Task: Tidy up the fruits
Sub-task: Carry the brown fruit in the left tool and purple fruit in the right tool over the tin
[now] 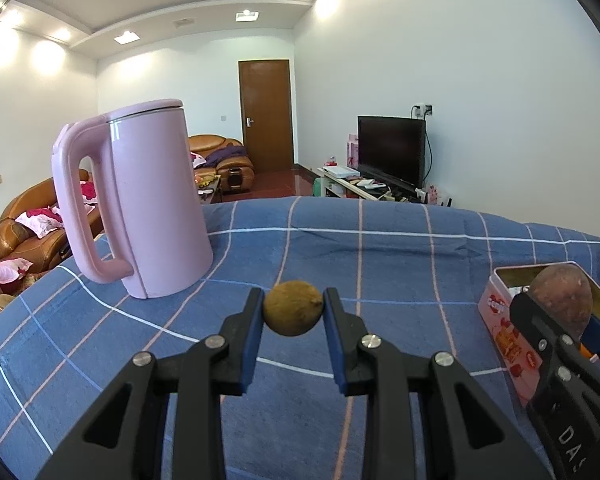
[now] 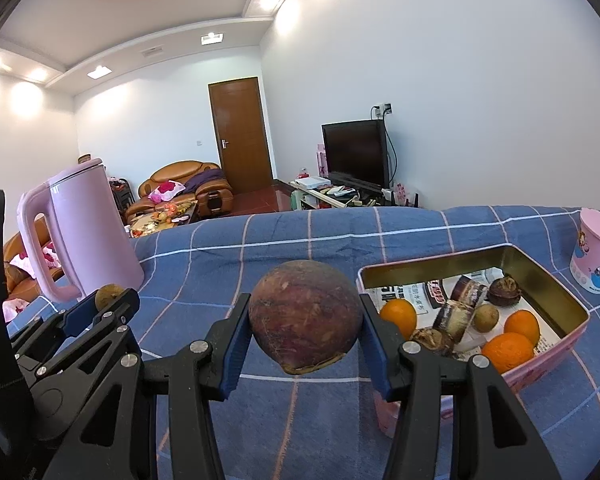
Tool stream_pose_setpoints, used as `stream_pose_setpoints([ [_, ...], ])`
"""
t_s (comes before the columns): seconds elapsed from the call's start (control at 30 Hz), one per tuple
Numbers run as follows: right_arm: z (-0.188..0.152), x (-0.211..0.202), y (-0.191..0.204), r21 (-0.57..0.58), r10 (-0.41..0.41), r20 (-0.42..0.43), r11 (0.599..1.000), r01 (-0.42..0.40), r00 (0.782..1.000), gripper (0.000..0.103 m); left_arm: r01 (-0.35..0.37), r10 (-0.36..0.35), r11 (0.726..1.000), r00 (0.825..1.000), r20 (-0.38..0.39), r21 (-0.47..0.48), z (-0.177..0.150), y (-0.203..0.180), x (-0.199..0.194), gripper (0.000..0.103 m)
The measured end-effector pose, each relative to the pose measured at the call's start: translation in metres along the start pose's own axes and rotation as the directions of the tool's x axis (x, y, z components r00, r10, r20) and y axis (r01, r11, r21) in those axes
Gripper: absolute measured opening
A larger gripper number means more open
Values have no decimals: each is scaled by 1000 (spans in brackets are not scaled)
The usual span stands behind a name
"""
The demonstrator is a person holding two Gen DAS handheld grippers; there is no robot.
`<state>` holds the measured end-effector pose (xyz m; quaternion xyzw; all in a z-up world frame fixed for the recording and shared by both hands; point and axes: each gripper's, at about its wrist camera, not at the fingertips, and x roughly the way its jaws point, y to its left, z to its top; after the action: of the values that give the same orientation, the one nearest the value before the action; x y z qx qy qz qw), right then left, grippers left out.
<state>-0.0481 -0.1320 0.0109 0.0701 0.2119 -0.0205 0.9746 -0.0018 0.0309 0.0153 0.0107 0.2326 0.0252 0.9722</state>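
The left gripper point(image 1: 293, 309) clamped a small rough brown fruit point(image 1: 293, 307) between its pads, while the right gripper point(image 2: 305, 330) clamped a large round purplish fruit point(image 2: 305, 322).

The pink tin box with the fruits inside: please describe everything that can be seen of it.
The pink tin box is a shallow rectangular container with rounded corners, open on top. Its outside is pink with printed pictures; its inner walls look like gold metal. It rests flat on the blue checked cloth. Printed paper lines its bottom. Inside lie three oranges, a small brownish round fruit and several dark brown pieces. The right gripper, holding a reddish-brown fruit, overlaps its near left corner.
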Motion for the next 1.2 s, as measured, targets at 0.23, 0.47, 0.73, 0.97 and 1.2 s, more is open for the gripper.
stream_pose_setpoints([
  [0.23,-2,-5,-7,6,0,-9,1000,0,1000,53,19,-19,1000,1000,-3,18,-3,-13,-6,31],
  [0.47,-3,-10,-15,-8,-7,-5,1000,7,1000,53,48,-48,999,999,-13,24,-5,-25,-12,31],
  [0.73,-4,-19,-26,-33,-18,2,999,18,1000,53,71,-70,997,997,-26,38,-9,-43,-17,31],
  [0.97,-3,-26,-42,-55,-46,18,997,46,999,53,104,-102,993,994,-32,51,-10,-63,-22,31],
  [1.2,-1,-29,-66,-42,-73,16,996,73,997,53,131,-130,989,991,-33,64,-13,-85,-28,31],
])
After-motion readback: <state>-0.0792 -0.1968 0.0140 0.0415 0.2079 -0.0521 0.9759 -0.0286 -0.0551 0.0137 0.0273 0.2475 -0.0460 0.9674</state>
